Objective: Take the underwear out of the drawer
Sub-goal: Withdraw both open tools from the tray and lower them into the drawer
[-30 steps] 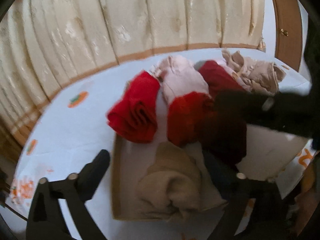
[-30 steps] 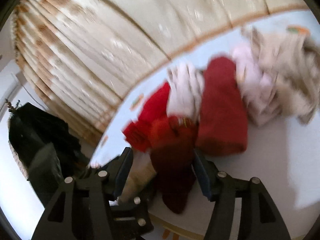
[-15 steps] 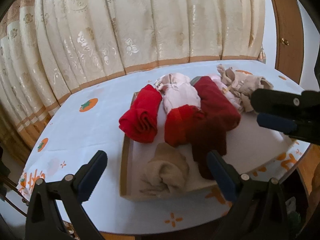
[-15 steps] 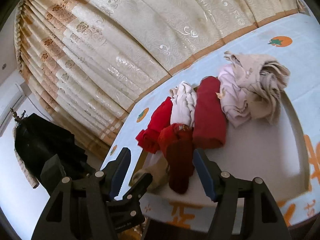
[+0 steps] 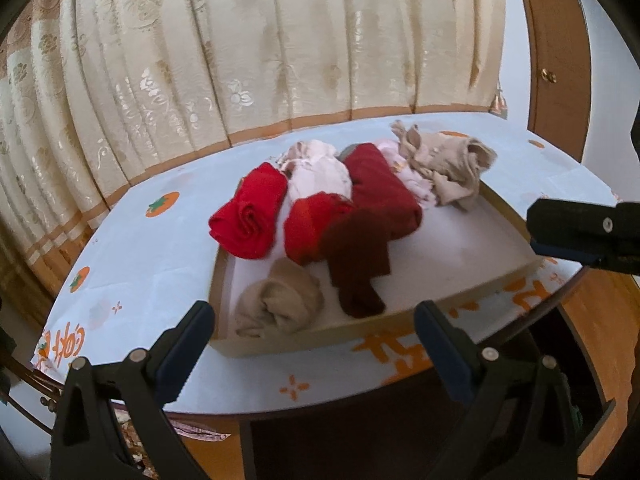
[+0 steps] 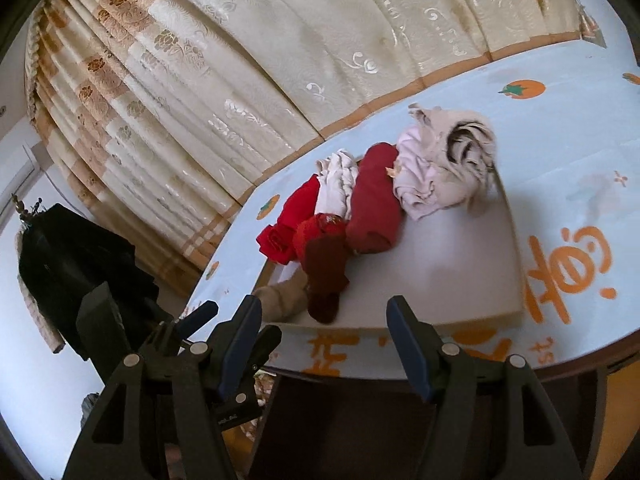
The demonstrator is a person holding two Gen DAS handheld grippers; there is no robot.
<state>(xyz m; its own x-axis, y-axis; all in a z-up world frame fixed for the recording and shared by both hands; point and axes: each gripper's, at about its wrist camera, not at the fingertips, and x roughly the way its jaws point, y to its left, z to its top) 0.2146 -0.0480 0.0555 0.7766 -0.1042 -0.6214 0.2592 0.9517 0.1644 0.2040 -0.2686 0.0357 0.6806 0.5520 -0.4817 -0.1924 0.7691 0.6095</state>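
All the underwear (image 5: 320, 216) lies in the drawer (image 5: 508, 276) on the tabletop (image 5: 132, 276); none is out. Left gripper (image 5: 316, 344) and right gripper (image 6: 324, 340) hover before the drawer, both open and empty.

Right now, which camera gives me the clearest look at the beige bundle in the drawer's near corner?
The left wrist view: the beige bundle lies fully visible in the drawer, between the open left gripper fingers. In the right wrist view, the beige bundle is partly hidden behind the right gripper finger.
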